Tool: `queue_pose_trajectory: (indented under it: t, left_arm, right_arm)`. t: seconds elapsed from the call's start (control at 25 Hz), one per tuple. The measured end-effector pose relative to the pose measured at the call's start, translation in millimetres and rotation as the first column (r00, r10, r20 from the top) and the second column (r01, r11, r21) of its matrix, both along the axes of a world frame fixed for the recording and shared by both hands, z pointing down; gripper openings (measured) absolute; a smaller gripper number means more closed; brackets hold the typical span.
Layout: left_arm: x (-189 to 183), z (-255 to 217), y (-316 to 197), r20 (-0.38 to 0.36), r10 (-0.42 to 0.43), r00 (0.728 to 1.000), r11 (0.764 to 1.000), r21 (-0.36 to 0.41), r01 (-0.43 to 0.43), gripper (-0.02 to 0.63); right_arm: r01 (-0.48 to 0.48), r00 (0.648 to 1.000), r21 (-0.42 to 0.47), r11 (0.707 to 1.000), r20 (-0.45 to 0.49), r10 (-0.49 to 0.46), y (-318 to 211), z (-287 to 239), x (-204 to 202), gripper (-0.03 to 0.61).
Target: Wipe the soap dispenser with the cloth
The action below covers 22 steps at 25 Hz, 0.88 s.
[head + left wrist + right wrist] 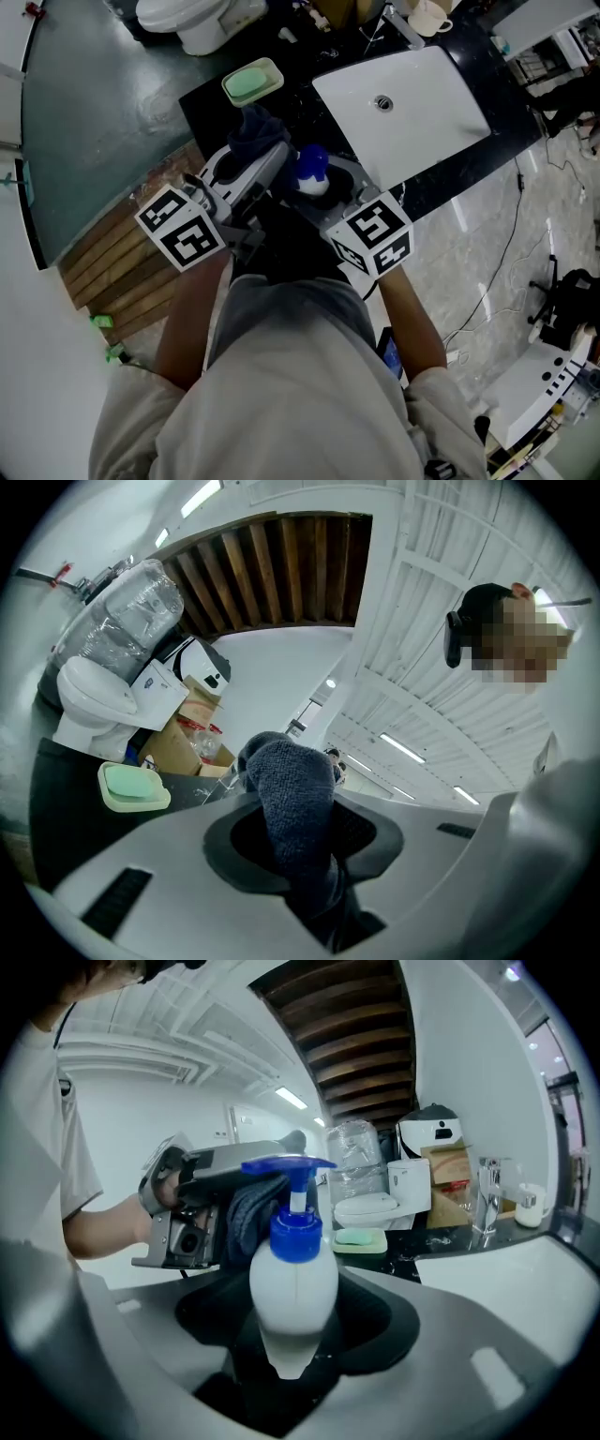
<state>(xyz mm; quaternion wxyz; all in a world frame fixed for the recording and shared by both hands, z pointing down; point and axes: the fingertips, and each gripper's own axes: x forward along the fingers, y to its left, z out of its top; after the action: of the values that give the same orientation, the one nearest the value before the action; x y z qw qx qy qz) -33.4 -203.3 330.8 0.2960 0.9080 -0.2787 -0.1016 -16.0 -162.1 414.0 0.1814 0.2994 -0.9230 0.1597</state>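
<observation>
- The right gripper [294, 1340] pinches the soap dispenser [292, 1283] low on its white body. Its jaws are spread wide around the bottle and hold it upright off the bench [204, 101].
- Just left of the dispenser, the left gripper [298, 841] has its jaws pressed on a bunched dark cloth [292, 785].
- The cloth sits beside the blue pump; no view confirms contact.
- To wipe well, the bottle probably needs steadying while the cloth presses on the body and drags downward, clear of the pump head.
- Only the right gripper view shows cloth and pump together; the left gripper view misses the dispenser.
- Beyond the dispenser, only the head view shows the sink [412, 98]; the green soap dish [253, 82] appears everywhere.
</observation>
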Motion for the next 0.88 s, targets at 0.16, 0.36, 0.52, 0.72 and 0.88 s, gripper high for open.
queue_pose_trajectory:
  t: [0.16,0.36,0.52,0.72,0.88]
  left_arm:
    - [-3,11,0,0.015,-0.007,1.0,1.0,-0.018,0.008,0.1]
    - [-10,9,1,-0.006,-0.022,1.0,1.0,-0.014,0.022,0.1]
    - [-17,4,1,-0.016,-0.034,0.999,0.999,-0.001,0.034,0.1]
    - [-25,-6,4,-0.019,-0.046,0.999,0.999,0.027,0.046,0.1]
    - [-37,-18,6,-0.023,-0.087,0.996,0.994,0.07,0.088,0.1]
  right_arm:
    - [0.01,0.997,0.035,0.999,-0.08,-0.007,-4,1,4,0.256]
    - [0.0,0.997,0.038,0.999,-0.082,0.003,-4,0,3,0.256]
    - [-0.003,0.994,0.063,0.998,-0.109,0.01,-7,1,1,0.256]
    - [-0.012,0.995,0.065,0.998,-0.102,0.019,-7,-1,-4,0.256]
    - [-0.015,0.995,0.075,0.997,-0.102,0.023,-5,-1,-6,0.258]
